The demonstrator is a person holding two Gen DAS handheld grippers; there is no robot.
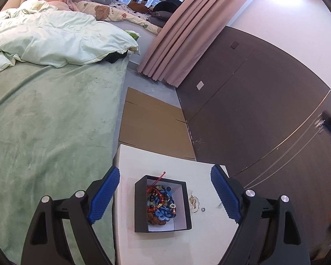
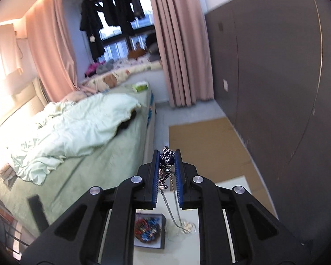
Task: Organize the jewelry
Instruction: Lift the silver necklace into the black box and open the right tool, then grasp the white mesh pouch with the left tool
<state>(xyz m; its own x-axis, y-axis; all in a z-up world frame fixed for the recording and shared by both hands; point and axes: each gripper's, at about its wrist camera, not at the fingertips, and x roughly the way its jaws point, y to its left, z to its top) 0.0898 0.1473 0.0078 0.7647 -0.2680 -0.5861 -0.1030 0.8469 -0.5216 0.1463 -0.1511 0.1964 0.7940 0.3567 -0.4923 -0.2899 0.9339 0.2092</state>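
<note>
- Left wrist view: your left gripper is hanging released above the white worktop, its blue fingers spread wide on either side of the black box.
- The box is sitting open near the middle of the worktop, holding a tangle of red and blue bracelets, with a red cord poking over its far wall.
- Just right of the box, a small heap of pale jewelry and a little ring are lying on the worktop.
- To the left, the green bed is running alongside the worktop; flat cardboard is lying on the floor beyond it.
- Right wrist view: your right gripper is clenching a silver necklace, its dark pendant pinched between the fingertips and the chain dangling down toward the worktop.
- Below, the box with the bracelets is showing between the gripper's arms, left of the chain's lower end.
</note>
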